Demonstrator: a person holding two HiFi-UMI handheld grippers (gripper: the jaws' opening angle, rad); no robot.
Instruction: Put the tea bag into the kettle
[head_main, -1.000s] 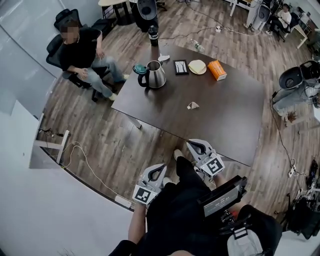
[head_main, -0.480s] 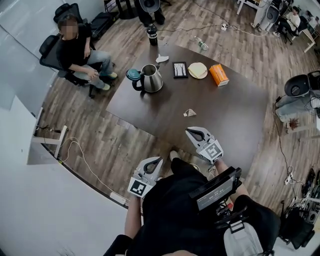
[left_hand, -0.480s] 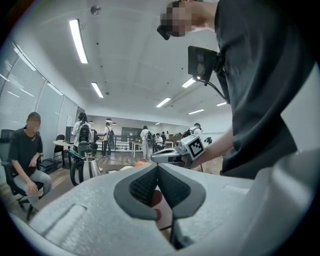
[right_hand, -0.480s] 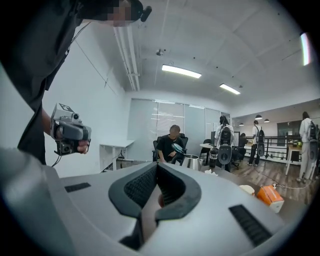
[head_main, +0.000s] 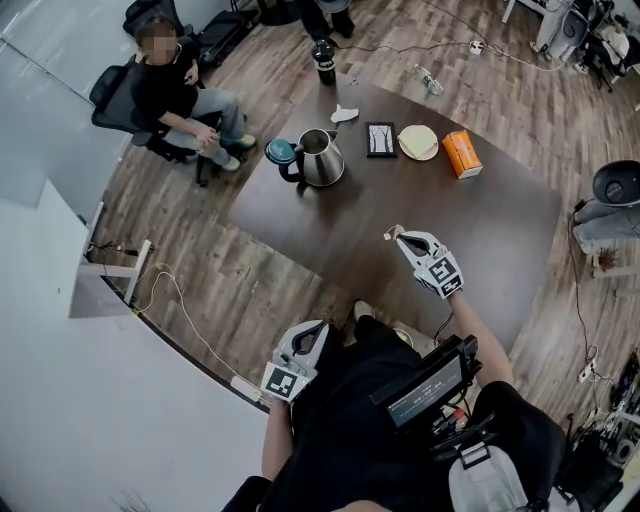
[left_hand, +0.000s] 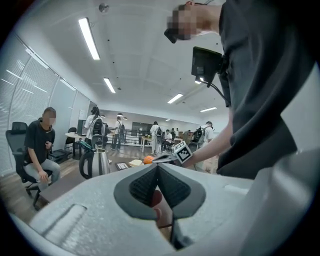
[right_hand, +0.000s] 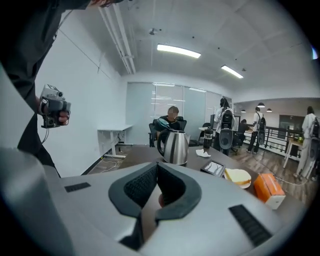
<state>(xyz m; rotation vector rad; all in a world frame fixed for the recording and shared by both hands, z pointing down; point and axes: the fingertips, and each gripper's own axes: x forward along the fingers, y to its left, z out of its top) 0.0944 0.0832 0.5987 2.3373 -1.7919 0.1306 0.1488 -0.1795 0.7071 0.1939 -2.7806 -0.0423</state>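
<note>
A steel kettle (head_main: 322, 158) stands with no lid at the far left of the dark table (head_main: 480, 230); its teal lid (head_main: 279, 151) lies beside it. The kettle also shows in the right gripper view (right_hand: 173, 146) and the left gripper view (left_hand: 97, 162). The small white tea bag (head_main: 392, 233) lies mid-table. My right gripper (head_main: 400, 238) is shut and empty, its tips right at the tea bag; whether they touch it I cannot tell. In its own view (right_hand: 157, 167) the tea bag is hidden. My left gripper (head_main: 318, 327) hangs shut and empty off the table's near edge (left_hand: 158, 167).
Beyond the kettle stand a black bottle (head_main: 323, 60) and a white tissue (head_main: 344, 113). A black frame (head_main: 381, 139), a pale round plate (head_main: 418, 142) and an orange box (head_main: 462, 153) line the far side. A person sits on a chair (head_main: 175, 95) left of the table.
My right gripper has swung forward and down over the table, up to the tea bag. The left gripper has shifted a little and stays beside my body.
</note>
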